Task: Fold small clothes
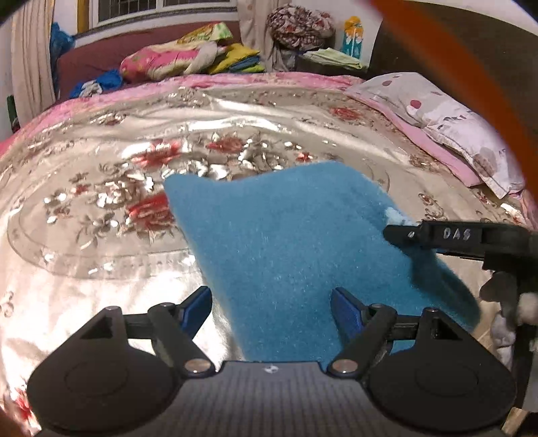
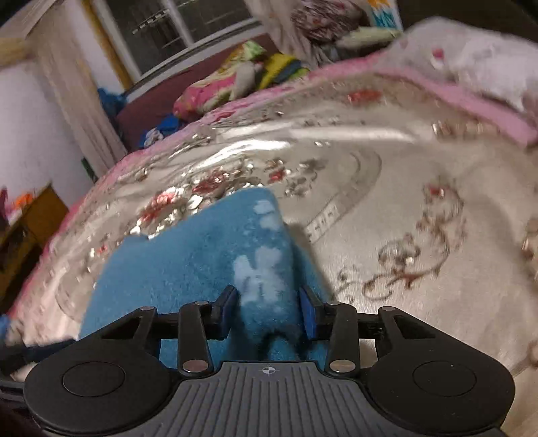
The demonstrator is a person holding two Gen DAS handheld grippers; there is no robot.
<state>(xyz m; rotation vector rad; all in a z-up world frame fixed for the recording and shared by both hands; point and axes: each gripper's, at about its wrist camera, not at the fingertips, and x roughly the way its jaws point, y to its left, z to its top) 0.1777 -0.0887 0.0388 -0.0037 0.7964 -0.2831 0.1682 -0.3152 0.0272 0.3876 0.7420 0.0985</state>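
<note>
Cloth: we see a fluffy blue fleece garment w/ pale patches (image 1: pixel 296 248) lying on the shiny floral bedspread (image 1: pixel 101 174), near its front edge.
L tongs: our left gripper (image 1: pixel 271 311) stands wide, cloth btwn the pads, no pinch.
R tongs: our right gripper (image 2: pixel 269 314) is narrower, a raised fold btwn the pads; can't tell if they press.
Containers: we make out none.

Each wrist camera looked forward and downward over its own fingers, close above the bed (image 1: pixel 101 262). Both shared the blue cloth (image 1: pixel 296 242) and, toward twelve o'clock, the window (image 2: pixel 175 27).
</note>
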